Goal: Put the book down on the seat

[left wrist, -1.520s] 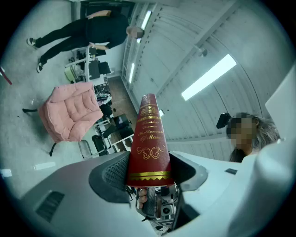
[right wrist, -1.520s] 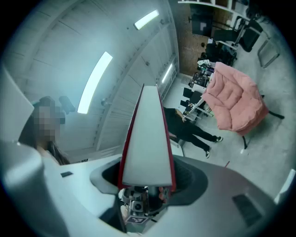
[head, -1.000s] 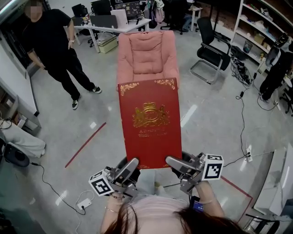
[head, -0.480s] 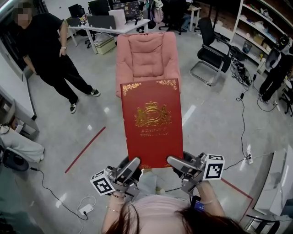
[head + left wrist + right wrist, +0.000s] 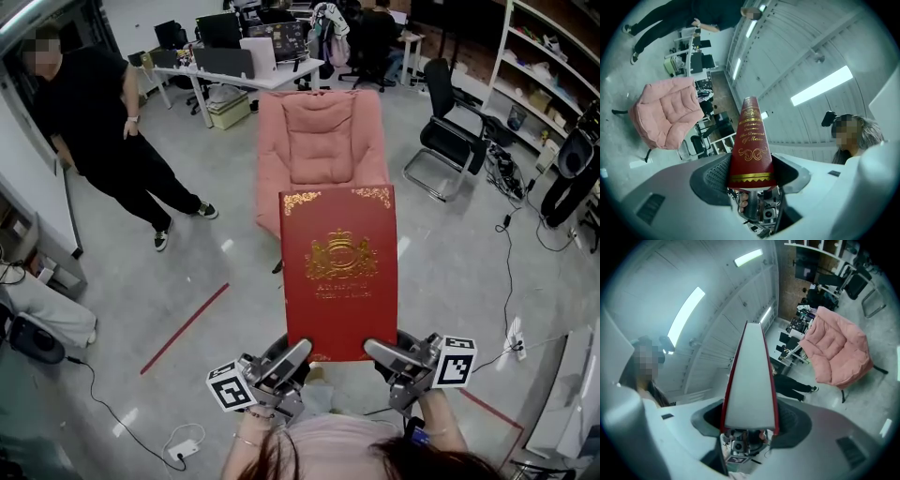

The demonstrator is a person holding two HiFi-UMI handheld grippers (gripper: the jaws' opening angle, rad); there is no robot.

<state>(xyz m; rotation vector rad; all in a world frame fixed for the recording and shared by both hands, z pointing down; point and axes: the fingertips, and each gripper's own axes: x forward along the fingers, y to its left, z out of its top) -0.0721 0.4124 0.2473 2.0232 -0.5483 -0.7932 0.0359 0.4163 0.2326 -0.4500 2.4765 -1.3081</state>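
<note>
A large red book (image 5: 339, 272) with gold print lies flat in the air in front of me, held by its near edge. My left gripper (image 5: 295, 354) is shut on its near left corner and my right gripper (image 5: 380, 352) on its near right corner. In the left gripper view the book's red spine (image 5: 751, 140) stands between the jaws of the left gripper (image 5: 750, 176). The right gripper view shows the white page edge (image 5: 749, 376) clamped in the right gripper (image 5: 749, 420). A pink padded armchair (image 5: 323, 141) stands on the floor beyond the book's far edge, its seat bare.
A person in black (image 5: 103, 122) stands at the left. A black office chair (image 5: 450, 131) is to the armchair's right, desks (image 5: 234, 70) behind it, shelves (image 5: 553, 56) along the right wall. Red tape (image 5: 183, 328), cables and a power strip (image 5: 183, 433) lie on the floor.
The armchair now sits lower and further right in the head view, as does the book. Both grips on the book are unchanged. The person at the left has shifted stance.
</note>
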